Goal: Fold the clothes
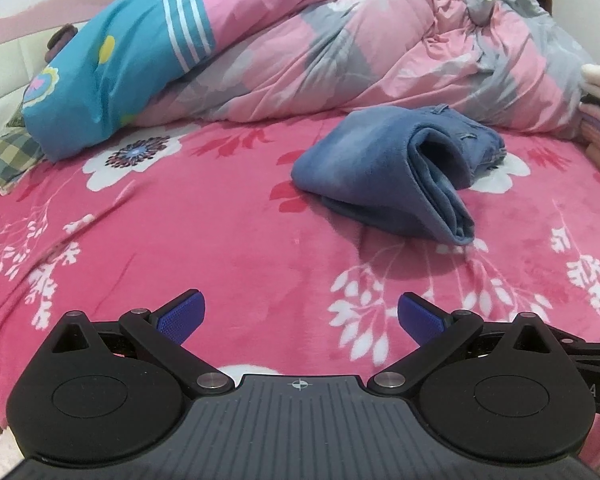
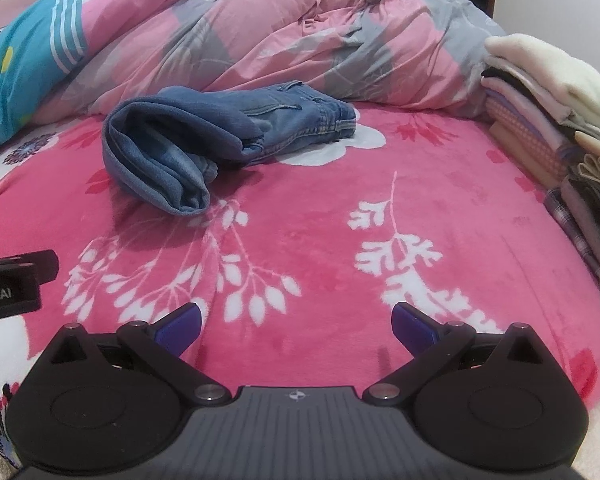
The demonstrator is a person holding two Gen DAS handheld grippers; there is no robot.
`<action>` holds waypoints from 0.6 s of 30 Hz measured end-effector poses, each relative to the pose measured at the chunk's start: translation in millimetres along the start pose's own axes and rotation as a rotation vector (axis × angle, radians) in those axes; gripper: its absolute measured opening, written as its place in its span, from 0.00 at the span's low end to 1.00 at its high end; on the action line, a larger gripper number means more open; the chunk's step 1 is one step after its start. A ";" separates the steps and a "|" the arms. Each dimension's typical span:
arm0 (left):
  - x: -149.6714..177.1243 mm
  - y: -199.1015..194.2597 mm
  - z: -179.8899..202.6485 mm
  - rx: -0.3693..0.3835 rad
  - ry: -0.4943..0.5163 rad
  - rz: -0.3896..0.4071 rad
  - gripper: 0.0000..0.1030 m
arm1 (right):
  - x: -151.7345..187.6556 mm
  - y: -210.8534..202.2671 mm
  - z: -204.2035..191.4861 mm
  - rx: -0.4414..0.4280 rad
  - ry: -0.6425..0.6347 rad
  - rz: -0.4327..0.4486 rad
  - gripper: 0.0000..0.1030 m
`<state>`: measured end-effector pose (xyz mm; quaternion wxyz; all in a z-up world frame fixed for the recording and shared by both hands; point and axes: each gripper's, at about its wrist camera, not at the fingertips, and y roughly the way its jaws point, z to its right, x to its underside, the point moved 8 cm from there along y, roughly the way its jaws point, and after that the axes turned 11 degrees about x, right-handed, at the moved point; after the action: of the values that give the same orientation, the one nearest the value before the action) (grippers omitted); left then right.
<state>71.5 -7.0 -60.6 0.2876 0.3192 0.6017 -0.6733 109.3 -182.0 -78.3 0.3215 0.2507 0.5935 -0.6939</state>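
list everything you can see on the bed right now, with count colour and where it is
folded jeans: one, blue denim, middle of the bed, apart from both grippers
bed cover: one, bright pink with white and red flowers, under everything
duvet: one, pink and grey, bunched along the far side
teal cloth: one, teal with white stripes, at the duvet's left end
checked pillow: one, green and white, far left edge
folded stack: one pile, cream, lilac, dark and plaid layers, right edge
left gripper: black, blue pads, open, empty
right gripper: black, blue pads, open, empty
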 end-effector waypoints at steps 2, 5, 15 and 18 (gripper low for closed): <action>0.2 1.1 1.2 -0.006 -0.002 -0.002 1.00 | -0.1 0.2 0.0 0.001 -0.001 0.000 1.00; 0.3 2.5 1.9 -0.011 -0.007 -0.003 1.00 | -0.4 0.5 0.1 0.003 -0.003 -0.001 1.00; 0.4 4.7 1.5 -0.017 -0.004 0.005 1.00 | -0.4 2.0 -0.7 0.005 -0.006 -0.004 1.00; 0.0 5.8 1.8 -0.016 0.001 0.006 1.00 | -0.7 2.6 -1.0 0.005 -0.006 -0.005 1.00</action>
<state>75.8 -9.4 -64.1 0.2919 0.3188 0.6063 -0.6675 111.7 -181.2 -79.8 0.3208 0.2480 0.5915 -0.6970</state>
